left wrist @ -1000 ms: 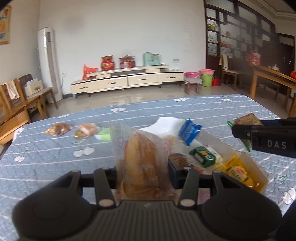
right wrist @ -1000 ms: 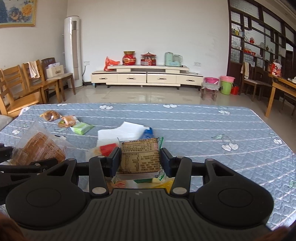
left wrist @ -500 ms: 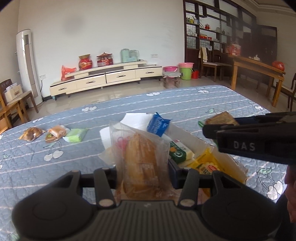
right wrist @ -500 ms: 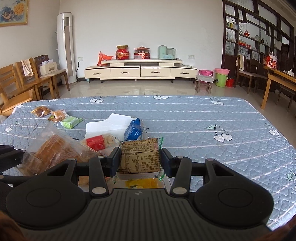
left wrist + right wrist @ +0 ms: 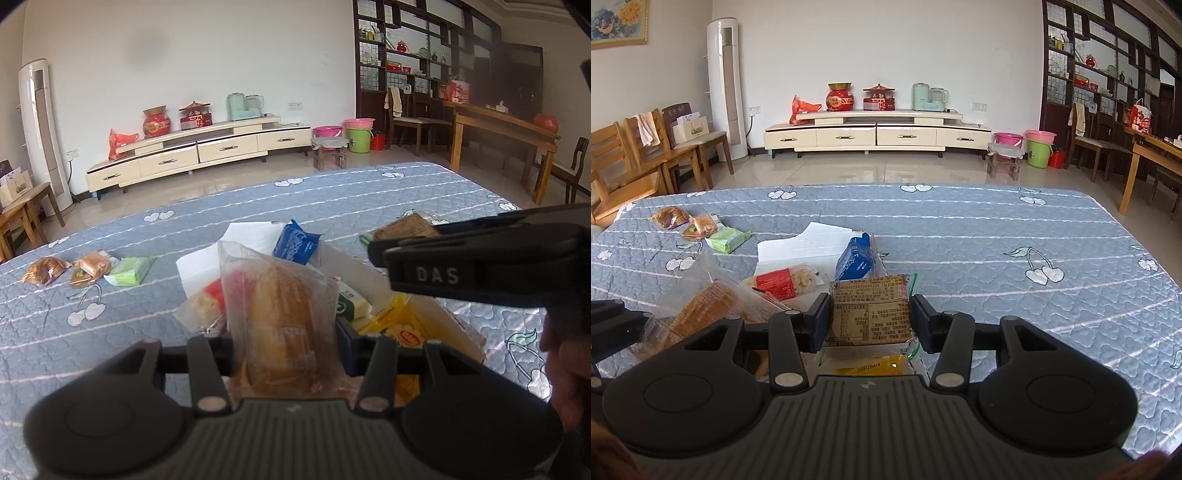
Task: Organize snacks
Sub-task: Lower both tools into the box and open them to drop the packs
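Blue quilt (image 5: 960, 236) covers the surface w/ a white box (image 5: 436, 317) of snacks. Left gripper (image 5: 284, 343) clamps a bread bag (image 5: 280, 317) over the box; right gripper (image 5: 870, 321) clamps a cracker pack (image 5: 870, 314). 3 snacks (image 5: 698, 227) lie apart at far left.

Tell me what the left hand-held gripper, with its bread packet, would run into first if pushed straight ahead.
Probably the snacks in the white box: the left hand-held gripper, clamped on the bread packet, points down at the red-labelled packet just beyond it. Depth is unclear.
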